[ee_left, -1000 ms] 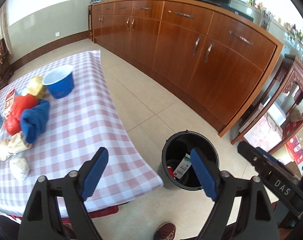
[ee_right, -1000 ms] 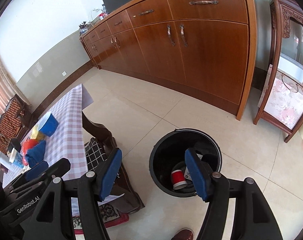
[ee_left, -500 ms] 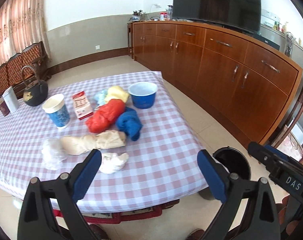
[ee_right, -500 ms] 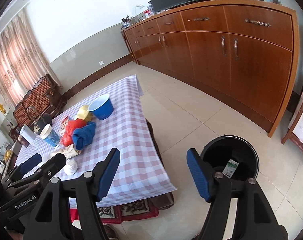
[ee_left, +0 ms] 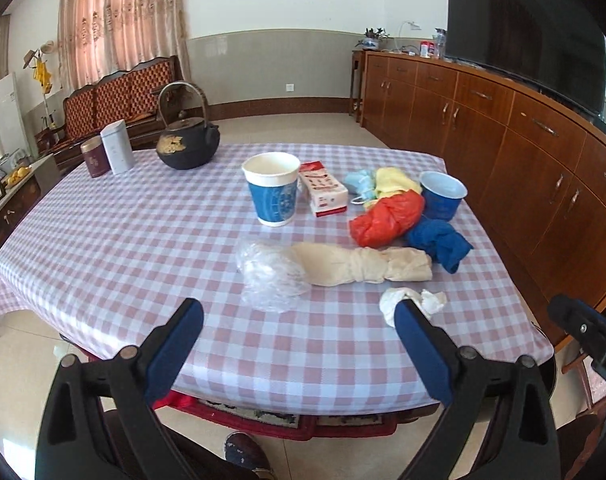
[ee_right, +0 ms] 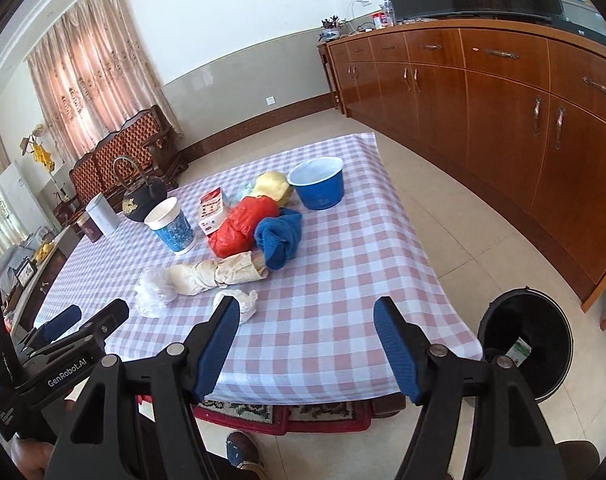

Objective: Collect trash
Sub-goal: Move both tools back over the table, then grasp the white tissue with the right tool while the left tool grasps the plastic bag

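Both my tongs hang empty, jaws apart, short of the pink checked table (ee_left: 103, 240). Nearest trash: the crumpled white tissue (ee_left: 413, 300) by my left gripper (ee_left: 299, 316), beside the clear plastic wad (ee_left: 269, 274). I'd pinch the tissue's bulk, then carry it to the black bin (ee_right: 527, 344) under my right gripper (ee_right: 307, 320).

Each claw (ee_left: 299, 336) is black plastic with blue pads (ee_left: 175, 350) and silver pivot screws. The left claw (ee_right: 63, 324) reads "GenRobot.AI". A worn brown shoe (ee_left: 245, 450) shows below.
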{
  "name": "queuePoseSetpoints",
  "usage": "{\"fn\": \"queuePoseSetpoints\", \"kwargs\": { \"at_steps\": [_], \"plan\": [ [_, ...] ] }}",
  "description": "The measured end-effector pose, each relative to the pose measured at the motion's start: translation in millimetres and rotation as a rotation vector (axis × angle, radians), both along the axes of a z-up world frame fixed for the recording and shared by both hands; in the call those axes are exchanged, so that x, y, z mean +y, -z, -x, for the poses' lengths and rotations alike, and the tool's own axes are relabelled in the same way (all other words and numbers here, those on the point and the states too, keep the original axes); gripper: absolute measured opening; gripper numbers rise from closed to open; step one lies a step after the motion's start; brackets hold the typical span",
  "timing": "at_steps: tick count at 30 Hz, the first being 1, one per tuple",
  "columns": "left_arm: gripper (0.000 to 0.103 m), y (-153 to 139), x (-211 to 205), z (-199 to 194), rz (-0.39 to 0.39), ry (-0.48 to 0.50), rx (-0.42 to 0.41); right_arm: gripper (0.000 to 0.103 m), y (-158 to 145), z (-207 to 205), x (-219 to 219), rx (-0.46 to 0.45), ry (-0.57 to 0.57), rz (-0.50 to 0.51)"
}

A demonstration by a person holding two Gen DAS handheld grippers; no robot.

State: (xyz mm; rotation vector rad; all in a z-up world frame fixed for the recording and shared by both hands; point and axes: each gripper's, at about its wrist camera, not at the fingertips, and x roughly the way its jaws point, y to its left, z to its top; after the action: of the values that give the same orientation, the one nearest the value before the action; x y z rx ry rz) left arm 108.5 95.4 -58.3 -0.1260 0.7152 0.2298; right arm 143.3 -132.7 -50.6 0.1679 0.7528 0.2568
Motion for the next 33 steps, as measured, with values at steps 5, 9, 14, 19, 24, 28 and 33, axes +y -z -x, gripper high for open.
{"fn": "queuePoseSetpoints", "kwargs": {
  "at_steps": [5, 9, 14, 19, 24, 28, 33],
  "plan": [
    [0.097, 7, 19, 1, 0.023, -0.044, 0.01, 0.071, 9, -6, 26, 0.014, -0.044, 0.017],
    [0.097, 14, 30, -2, 0.031, -0.066, 0.019, 0.071, 17, -14, 42, 0.03, -0.075, 0.029],
    [0.097, 21, 40, -7, 0.04, -0.086, 0.03, 0.071, 28, -26, 59, 0.042, -0.102, 0.037],
    [0.097, 28, 42, -14, 0.034, -0.085, 0.034, 0.071, 41, -35, 74, 0.055, -0.118, 0.046],
    [0.097, 33, 44, -19, 0.036, -0.083, 0.03, 0.071, 56, -45, 88, 0.076, -0.137, 0.053],
    [0.097, 39, 46, -26, 0.042, -0.081, 0.039, 0.071, 71, -55, 99, 0.101, -0.151, 0.066],
    [0.097, 47, 48, -34, 0.053, -0.08, 0.054, 0.071, 85, -67, 104, 0.122, -0.154, 0.071]
  ]
}}
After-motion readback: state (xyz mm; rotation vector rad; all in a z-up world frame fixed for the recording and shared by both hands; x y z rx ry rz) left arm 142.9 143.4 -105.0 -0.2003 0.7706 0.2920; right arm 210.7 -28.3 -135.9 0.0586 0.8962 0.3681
